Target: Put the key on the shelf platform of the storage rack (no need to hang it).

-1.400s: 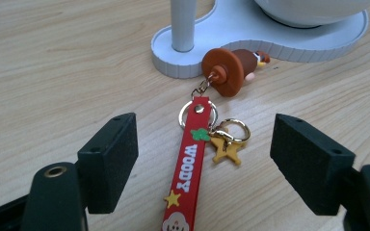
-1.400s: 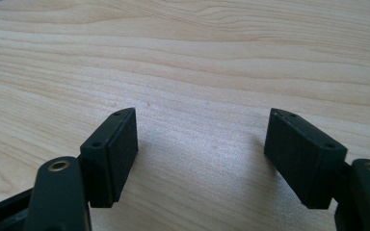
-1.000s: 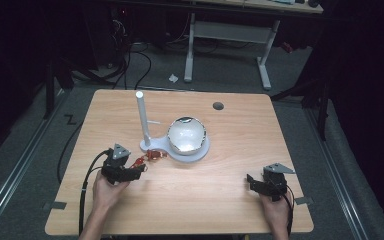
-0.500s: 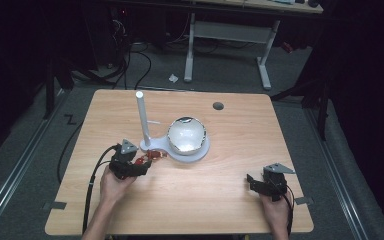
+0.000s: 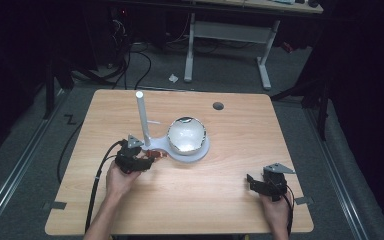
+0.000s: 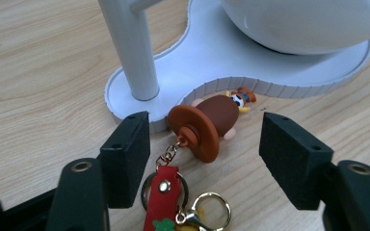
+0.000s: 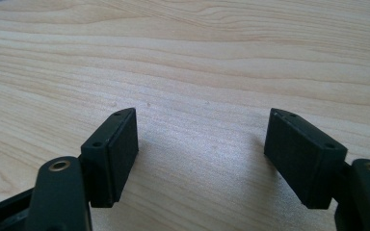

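A keychain with a brown figure [image 6: 207,125], a red strap and metal rings lies on the wood table, against the edge of a white stand [image 6: 207,62]. My left gripper [image 6: 204,159] straddles the figure. Its jaws have just been closing, but gaps remain on both sides and the pads do not touch it, so it is open. In the high view the left gripper [image 5: 147,159] sits just left of the stand's base [image 5: 177,155], with the keychain [image 5: 156,156] at its tips. My right gripper [image 7: 202,154] stands open over bare wood, near the front right [image 5: 254,181].
The stand carries an upright white post [image 5: 142,117] and a glossy white dome [image 5: 186,135]. A round cable hole [image 5: 218,106] is at the table's back. Bare wood lies between the two hands. Dark floor, cables and another desk's legs lie beyond the table.
My left hand has slid right, bringing its gripper up to the keychain and the stand's base. The right hand has kept still.
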{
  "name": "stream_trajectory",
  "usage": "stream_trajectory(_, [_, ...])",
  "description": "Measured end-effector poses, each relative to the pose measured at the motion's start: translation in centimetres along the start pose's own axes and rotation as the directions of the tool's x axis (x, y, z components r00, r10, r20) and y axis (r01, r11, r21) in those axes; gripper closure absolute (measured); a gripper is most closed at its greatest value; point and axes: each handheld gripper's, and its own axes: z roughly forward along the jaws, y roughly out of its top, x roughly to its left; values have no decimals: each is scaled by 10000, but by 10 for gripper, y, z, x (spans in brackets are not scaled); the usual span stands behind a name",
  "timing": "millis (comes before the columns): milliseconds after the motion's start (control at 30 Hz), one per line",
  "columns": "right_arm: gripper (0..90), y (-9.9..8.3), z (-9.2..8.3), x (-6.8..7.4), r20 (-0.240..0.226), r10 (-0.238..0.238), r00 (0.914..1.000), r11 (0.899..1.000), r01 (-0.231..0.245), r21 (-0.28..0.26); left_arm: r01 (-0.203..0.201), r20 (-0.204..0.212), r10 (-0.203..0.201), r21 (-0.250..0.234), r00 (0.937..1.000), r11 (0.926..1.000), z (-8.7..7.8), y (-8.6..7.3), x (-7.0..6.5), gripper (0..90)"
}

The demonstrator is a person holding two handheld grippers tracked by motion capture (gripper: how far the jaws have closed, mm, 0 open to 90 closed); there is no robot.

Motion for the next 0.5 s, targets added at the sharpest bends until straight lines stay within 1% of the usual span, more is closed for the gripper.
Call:
stream_trajectory(100, [279,0,0,0,-2,-1,10000,10000,1,-2,42,-100,-40,159,9999,9999,5,-1,1,397])
stream_trajectory(167, [279,0,0,0,-3,0,10000,10000,0,-1,90,-174,-87,183,9998,9998,7,-1,2,407])
stream_trajectory(267, [278,0,0,0,-1,-3,10000,10000,3,0,184,-168,-181,195,9997,9996,11,-2,3,429])
stream_trajectory(333, [278,0,0,0,-1,0,10000,10000,0,0,183,-164,-180,213,9997,9996,12,-2,3,437])
stream_trajectory(367, [278,0,0,0,-1,1,10000,10000,-1,-1,150,-157,-146,242,9998,9996,14,-3,3,465])
stream_trajectory(500, [278,0,0,0,-2,-4,10000,10000,4,-1,151,-107,-148,291,9998,9995,16,-3,3,494])
